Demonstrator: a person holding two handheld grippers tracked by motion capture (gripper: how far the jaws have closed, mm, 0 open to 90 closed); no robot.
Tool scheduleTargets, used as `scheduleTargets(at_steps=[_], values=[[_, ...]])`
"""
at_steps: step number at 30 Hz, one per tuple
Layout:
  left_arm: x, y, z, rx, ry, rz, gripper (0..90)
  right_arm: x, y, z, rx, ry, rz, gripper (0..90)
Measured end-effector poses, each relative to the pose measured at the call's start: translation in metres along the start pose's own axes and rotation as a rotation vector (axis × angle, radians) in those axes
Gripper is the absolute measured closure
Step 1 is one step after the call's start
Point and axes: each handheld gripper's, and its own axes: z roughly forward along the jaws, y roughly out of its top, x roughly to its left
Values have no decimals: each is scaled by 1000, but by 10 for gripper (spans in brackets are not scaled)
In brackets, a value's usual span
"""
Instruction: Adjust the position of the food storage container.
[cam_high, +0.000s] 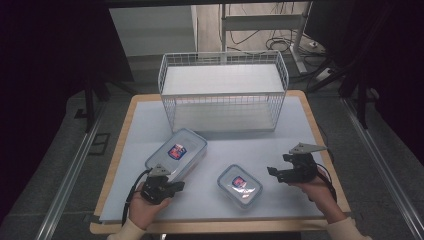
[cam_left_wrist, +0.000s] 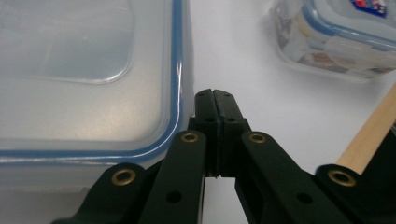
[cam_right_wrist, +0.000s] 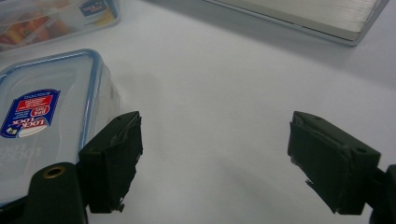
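A large clear lidded container (cam_high: 176, 152) with a blue seal and a red-blue label lies left of centre on the white table top (cam_high: 300, 130). A smaller matching container (cam_high: 240, 185) lies nearer the front. My left gripper (cam_high: 179, 185) is shut with nothing in it, its tips just beside the large container's (cam_left_wrist: 88, 84) near corner. In the left gripper view the closed gripper (cam_left_wrist: 215, 99) sits against that blue-rimmed edge. My right gripper (cam_high: 273, 173) stands open to the right of the small container. In its own view the gripper (cam_right_wrist: 215, 156) is empty, with the small container (cam_right_wrist: 42, 116) beside its left finger (cam_right_wrist: 114, 158).
A white wire basket (cam_high: 223, 90) with a flat shelf stands at the back of the table. The table's wooden rim (cam_left_wrist: 369, 135) runs close to my left gripper. The small container (cam_left_wrist: 336, 32) lies beyond the left gripper. Cables and metal stands crowd the floor behind.
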Motion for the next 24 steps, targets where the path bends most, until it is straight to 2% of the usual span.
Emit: scheduleTargets(at_steps=[6,14,16,24], values=[[19,-3,-9,-4,32,-45,900,-2,0,-1,-2,-5,3,179],[55,-6,-18,-16,81,-113,900,-2,-1,1,4,-8,5,179],[64,-6,-20,-23,72,-141,900,-2,-1,1,4,-9,5,179],[87,-7,-29,-55,86,-197,900,-2,-1,3,13,-11,3,180]])
